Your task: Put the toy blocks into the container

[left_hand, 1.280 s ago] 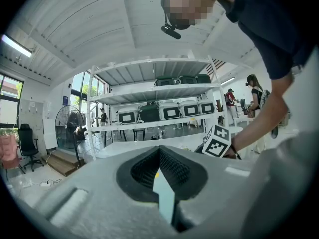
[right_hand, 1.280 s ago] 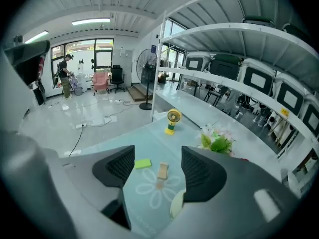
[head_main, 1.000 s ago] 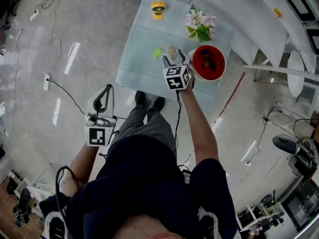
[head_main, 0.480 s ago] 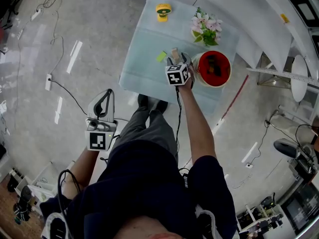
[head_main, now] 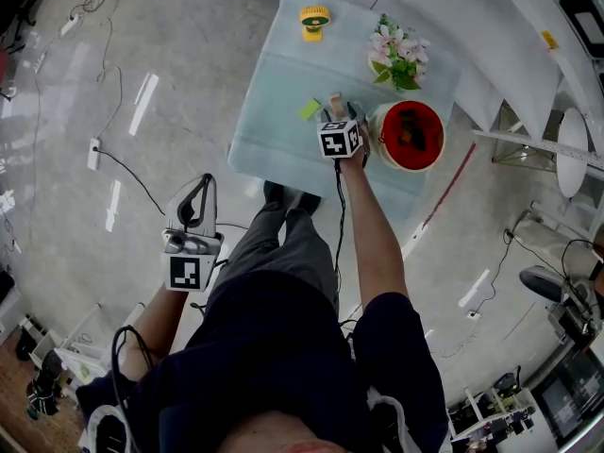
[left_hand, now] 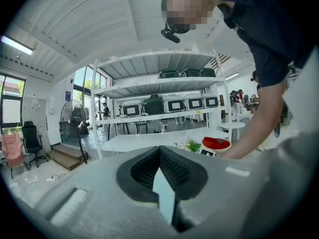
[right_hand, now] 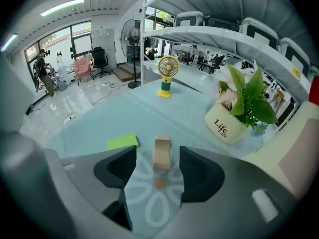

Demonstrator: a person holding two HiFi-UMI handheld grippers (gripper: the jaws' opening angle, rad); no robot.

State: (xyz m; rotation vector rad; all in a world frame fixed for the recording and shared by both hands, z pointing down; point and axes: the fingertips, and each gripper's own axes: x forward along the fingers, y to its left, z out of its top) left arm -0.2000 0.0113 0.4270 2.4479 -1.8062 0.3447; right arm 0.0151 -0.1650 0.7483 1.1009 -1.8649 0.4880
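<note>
Pale worktop (head_main: 274,111); right gripper (right_hand: 157,158), jaws wide but just closing, has the tan block (right_hand: 162,152) between them, untouched. I'd centre it, then squeeze.

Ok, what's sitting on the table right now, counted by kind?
loose toy blocks: 2 (green block, tan block)
red container: 1, contents not counted
flower pot: 1
yellow fan: 1
Total: 5
</note>
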